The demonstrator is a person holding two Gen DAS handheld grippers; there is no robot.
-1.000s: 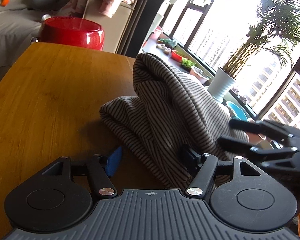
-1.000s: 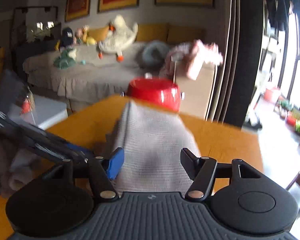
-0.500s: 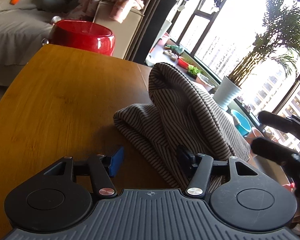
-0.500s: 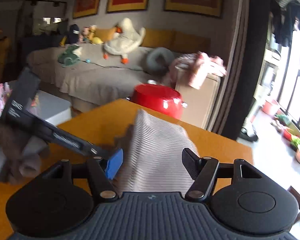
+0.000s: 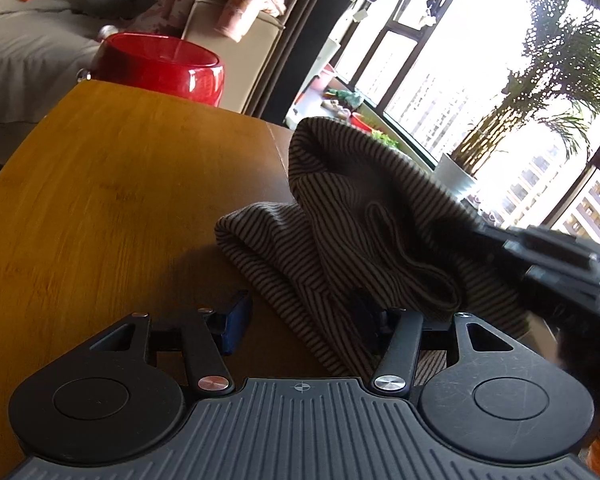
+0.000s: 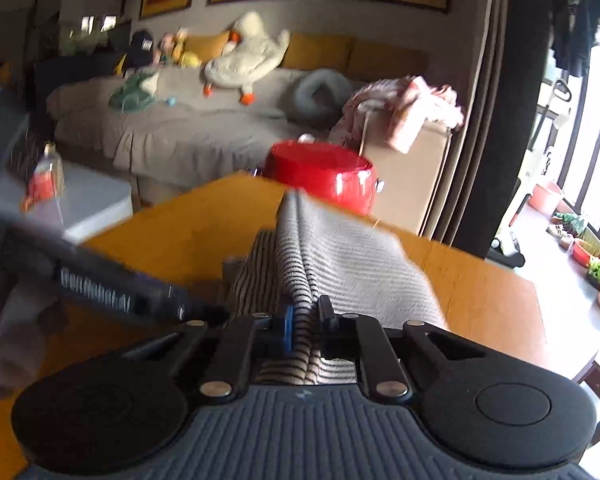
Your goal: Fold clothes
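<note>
On my left I see the wooden tabletop [image 5: 100, 200] running bare up to the red pot [image 5: 160, 68] at its far edge. My left claw [image 5: 300, 312] is spread wide, its 2 fingers apart, the blue pad [image 5: 236, 320] clear of any fabric while the striped garment [image 5: 360, 232] drapes over the other finger's side. The garment sits bunched on the tabletop, 1 peak lifted toward the window. Further right in that view my right claw [image 5: 560, 264] comes in dark and blurred at the cloth's edge. From the right wrist camera, the right claw [image 6: 304, 320] is clamped tight on a gathered fold of the striped garment [image 6: 340, 264], which stretches ahead over the tabletop [image 6: 480, 288] toward the red pot [image 6: 324, 176]. The left claw's body [image 6: 112, 296] crosses at the left, blurred
</note>
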